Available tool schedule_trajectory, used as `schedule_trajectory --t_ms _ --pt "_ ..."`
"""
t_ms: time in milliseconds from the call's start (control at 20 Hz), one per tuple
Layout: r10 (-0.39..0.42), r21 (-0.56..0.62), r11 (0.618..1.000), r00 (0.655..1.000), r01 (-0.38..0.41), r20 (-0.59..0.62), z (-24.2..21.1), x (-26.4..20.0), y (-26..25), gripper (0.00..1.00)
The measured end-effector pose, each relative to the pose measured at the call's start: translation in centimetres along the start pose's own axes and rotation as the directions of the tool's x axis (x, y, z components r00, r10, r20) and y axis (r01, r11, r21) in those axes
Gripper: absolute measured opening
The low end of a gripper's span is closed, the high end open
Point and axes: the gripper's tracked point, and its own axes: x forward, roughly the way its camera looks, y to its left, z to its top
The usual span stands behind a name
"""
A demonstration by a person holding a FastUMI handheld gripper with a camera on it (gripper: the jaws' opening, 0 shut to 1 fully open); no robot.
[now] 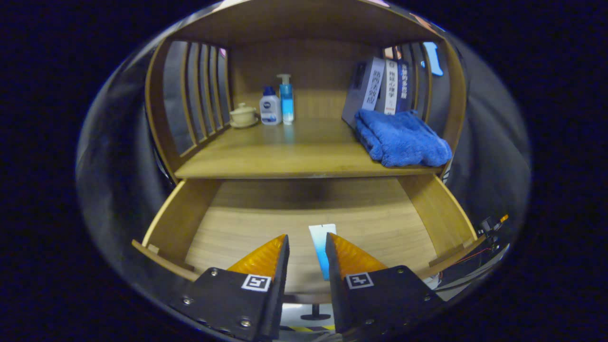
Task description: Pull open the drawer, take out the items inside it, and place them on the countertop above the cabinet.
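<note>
The wooden drawer (180,223) stands pulled out under the countertop (285,159). On its floor lies a flat white and blue tube (321,240), pointing lengthwise towards me. My gripper (308,237) hovers over the front part of the drawer, open with a narrow gap. The tube's far end shows in that gap by the right finger (349,259), which hides its right side and near end. Neither finger visibly presses on it. The left finger (263,259) is above bare drawer floor.
On the countertop a folded blue towel (401,137) lies at the right in front of several upright books (387,88). At the back left stand a lidded cup (243,115), a small white bottle (270,107) and a blue pump bottle (286,99). Slatted side walls close in the shelf.
</note>
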Motion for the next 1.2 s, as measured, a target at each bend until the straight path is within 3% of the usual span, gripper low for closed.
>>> schedule_trajectory --t_ms 150,450,800,950,1050,1200 --pt "-0.02 -0.008 1.0 0.989 0.019 -0.144 -1.3 2.6 -0.7 0.43" --pt "-0.092 -0.066 0.995 0.912 0.071 -0.399 -5.4 6.0 -2.8 0.43" --pt "-0.083 -0.081 0.995 0.869 0.049 -0.488 -6.9 7.2 -3.4 0.46" --pt "-0.076 -0.07 0.996 0.873 0.048 -0.482 -6.8 7.2 -3.3 0.47" --pt "-0.088 -0.094 0.994 0.877 0.049 -0.473 -6.9 7.1 -3.3 0.37" --pt "-0.092 -0.136 0.99 0.897 0.035 -0.431 -6.8 6.4 -3.0 0.37"
